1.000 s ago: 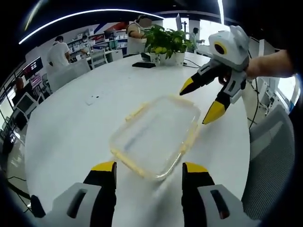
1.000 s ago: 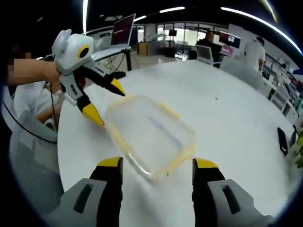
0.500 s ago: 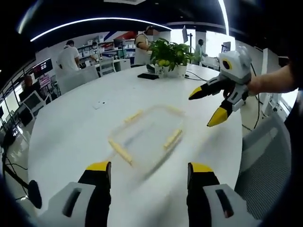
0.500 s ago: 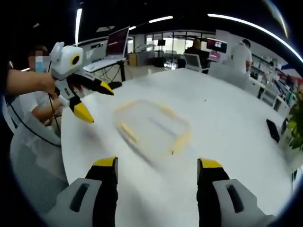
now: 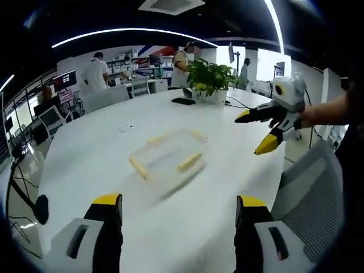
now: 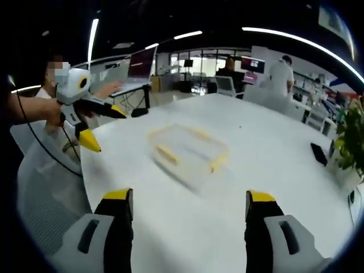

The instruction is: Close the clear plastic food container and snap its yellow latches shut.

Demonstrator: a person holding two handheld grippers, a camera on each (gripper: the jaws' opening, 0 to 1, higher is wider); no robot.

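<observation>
A clear plastic food container with yellow latches lies flat on the white round table, lid on. My left gripper is open, well back from the container, nothing between its yellow-tipped jaws. My right gripper is open too, held back over the near table edge. In the left gripper view the right gripper hangs open at the right, off the table edge. In the right gripper view the left gripper hangs open at the left.
A potted plant and a dark phone sit at the far side of the table. A grey mesh chair stands by the edge. Several people stand among desks and monitors behind.
Both grippers have pulled back and away from the container, which now looks smaller and farther off. The container lies still on the table.
</observation>
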